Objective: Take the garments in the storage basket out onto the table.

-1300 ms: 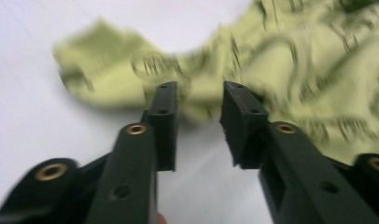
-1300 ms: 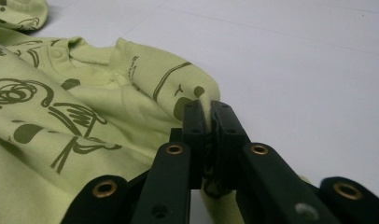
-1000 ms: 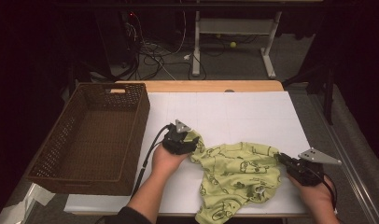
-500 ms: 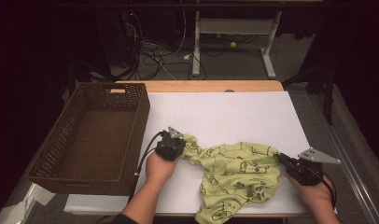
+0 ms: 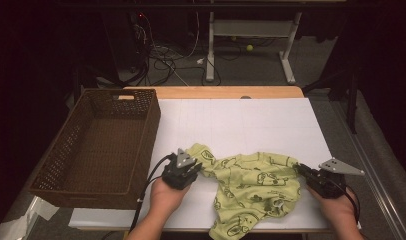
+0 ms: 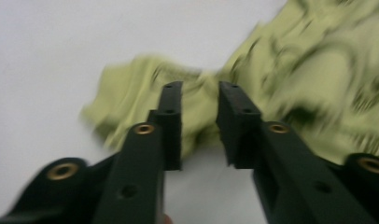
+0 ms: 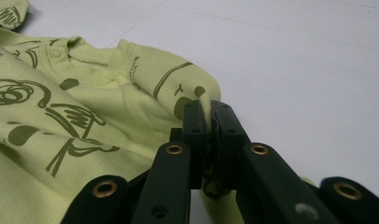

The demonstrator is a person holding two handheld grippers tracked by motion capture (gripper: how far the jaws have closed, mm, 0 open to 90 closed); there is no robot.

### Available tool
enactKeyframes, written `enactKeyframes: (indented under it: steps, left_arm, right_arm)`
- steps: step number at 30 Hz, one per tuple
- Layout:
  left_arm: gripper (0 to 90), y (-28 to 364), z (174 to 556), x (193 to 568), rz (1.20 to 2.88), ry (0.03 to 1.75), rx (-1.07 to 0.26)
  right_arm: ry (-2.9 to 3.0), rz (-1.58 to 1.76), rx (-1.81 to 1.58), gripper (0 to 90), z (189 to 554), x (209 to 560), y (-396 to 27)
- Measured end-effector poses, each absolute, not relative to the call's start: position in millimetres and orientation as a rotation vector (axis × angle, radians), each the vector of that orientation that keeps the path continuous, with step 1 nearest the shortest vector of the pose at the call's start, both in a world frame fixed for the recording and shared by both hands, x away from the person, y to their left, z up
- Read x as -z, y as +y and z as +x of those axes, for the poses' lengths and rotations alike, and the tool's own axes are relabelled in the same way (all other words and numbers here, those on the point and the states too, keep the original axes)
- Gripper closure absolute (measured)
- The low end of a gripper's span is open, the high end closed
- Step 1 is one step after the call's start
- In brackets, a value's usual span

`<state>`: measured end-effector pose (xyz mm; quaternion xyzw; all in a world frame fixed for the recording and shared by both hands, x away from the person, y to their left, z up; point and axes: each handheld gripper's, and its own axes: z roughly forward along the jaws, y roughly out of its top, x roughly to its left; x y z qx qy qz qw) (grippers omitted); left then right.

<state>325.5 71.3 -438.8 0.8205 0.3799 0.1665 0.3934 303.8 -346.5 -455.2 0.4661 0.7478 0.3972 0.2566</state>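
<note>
Two grippers: right (image 5: 302, 171) fingers pinch green shirt (image 5: 251, 185); left (image 5: 191, 170) fingers just parted, empty.

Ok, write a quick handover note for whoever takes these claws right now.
Right claw: shut on the shirt at its right edge.
Left claw: open, jaws just reopened after a pinch; the sleeve lies between them, not gripped.
Shirt: crumpled on the white table; basket at left.
Done: one side held.
Left: probably regrip the sleeve, then spread the shirt flat.

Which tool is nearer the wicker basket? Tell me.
Left. The left tool sits just beside the basket; the right tool grips the green garment far across the table.
</note>
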Motion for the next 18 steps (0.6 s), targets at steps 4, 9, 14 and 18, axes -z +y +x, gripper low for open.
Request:
enactKeyframes:
  steps: [4,9,14,18]
  left_arm:
    - [44.8,29.3,354.6,433.1,2.162,0.911,-0.353]
    - [41.5,-7.3,381.4,446.8,2.345,0.926,-0.201]
    - [51.9,-0.9,378.7,454.3,2.368,0.939,-0.163]
    - [61.3,13.0,367.7,458.3,2.351,0.907,-0.21]
  right_arm:
    - [2.03,1.271,-1.083,86.2,304.0,455.7,-347.4]
    - [2.03,1.268,-1.079,86.2,304.1,455.3,-348.5]
    - [2.018,1.288,-1.1,86.2,304.5,454.6,-352.8]
    - [2.021,1.281,-1.097,86.2,308.6,455.4,-353.6]
